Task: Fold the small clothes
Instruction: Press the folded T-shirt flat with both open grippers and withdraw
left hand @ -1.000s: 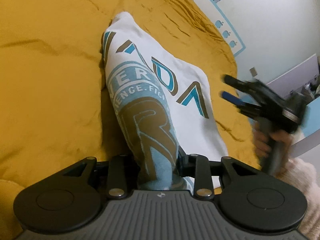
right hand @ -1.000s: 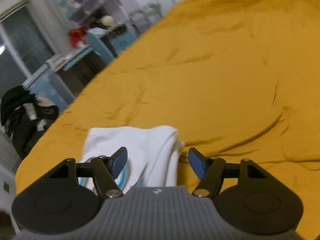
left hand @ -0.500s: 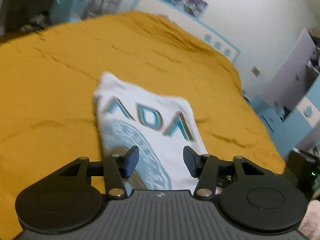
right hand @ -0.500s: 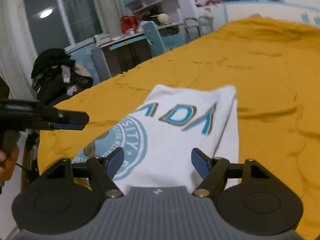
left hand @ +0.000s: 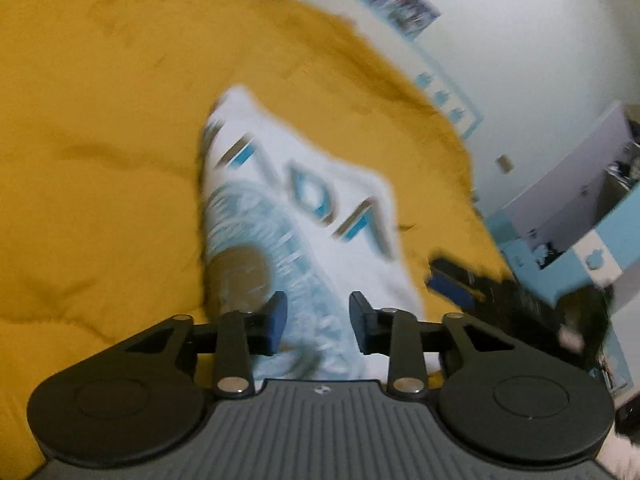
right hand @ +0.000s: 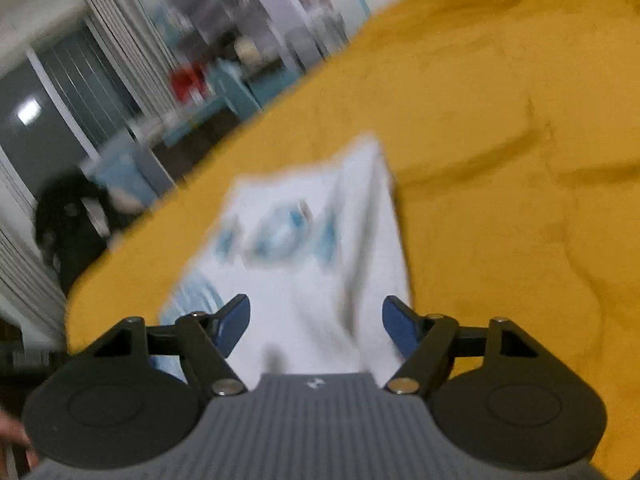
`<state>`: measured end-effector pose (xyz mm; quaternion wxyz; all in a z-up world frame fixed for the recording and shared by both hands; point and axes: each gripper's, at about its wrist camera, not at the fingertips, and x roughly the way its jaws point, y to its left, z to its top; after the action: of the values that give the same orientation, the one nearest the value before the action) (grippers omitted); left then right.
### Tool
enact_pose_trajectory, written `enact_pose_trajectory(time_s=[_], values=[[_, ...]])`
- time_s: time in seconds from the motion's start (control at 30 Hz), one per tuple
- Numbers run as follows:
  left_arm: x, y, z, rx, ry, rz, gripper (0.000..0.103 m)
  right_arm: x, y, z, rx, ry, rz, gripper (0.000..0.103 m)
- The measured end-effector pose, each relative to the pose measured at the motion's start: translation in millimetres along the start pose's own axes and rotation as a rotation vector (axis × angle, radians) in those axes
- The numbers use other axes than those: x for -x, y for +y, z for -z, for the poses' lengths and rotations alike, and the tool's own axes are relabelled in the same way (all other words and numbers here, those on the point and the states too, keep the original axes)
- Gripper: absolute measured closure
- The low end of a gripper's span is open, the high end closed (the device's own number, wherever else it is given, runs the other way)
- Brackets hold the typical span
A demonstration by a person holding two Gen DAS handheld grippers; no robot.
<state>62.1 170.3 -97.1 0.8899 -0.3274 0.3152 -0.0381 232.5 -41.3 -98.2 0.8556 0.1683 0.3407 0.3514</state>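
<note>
A bedroom is being shown, with a wide mustard-yellow bedspread (left hand: 100,168) covering the bed and filling most of both views. On it a small white T-shirt (left hand: 320,200) is lying folded into a narrow shape, its blue and tan lettering and a round blue print facing up; the print is too blurred to be read. In the right wrist view the same garment (right hand: 320,248) is seen lying lengthwise away from the camera, with a long crease running along its right side. The left gripper (left hand: 318,326) is being held just over the near end of the shirt, and its jaws are closing; the cloth is seen behind the gap between the blue pads, but no pad is pressing on it. The right gripper (right hand: 316,326) is being held above the near edge of the shirt with its jaws spread wide, nothing being gripped. In the left wrist view the right gripper (left hand: 452,280) is also appearing as a dark blur at the shirt's right edge. Beyond the bed, a white wall with a blue border (left hand: 448,92) and blue furniture (right hand: 232,88) are being glimpsed, heavily smeared by motion.
</note>
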Motion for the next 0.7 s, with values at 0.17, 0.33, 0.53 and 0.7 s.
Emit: enact_pose_trajectory(time_s=[0.17,0.33,0.53,0.7], values=[[-16,-5,-1,-0.023,0.050,-0.013,0.053,-55,5,-47,0.050,-0.070,-0.072,0.028],[-32,13,9,-0.009,0.077,-0.014,0.053,-129,-23,-58,0.001,0.056,0.011,0.028],[-28,15,19,-0.049,0.066,-0.010,0.053,-155,-40,-46,0.022,0.089,0.098,0.029],[-25,4,4,-0.061,0.085,-0.052,0.052,-107,-6,-54,0.022,0.034,0.146,0.028]])
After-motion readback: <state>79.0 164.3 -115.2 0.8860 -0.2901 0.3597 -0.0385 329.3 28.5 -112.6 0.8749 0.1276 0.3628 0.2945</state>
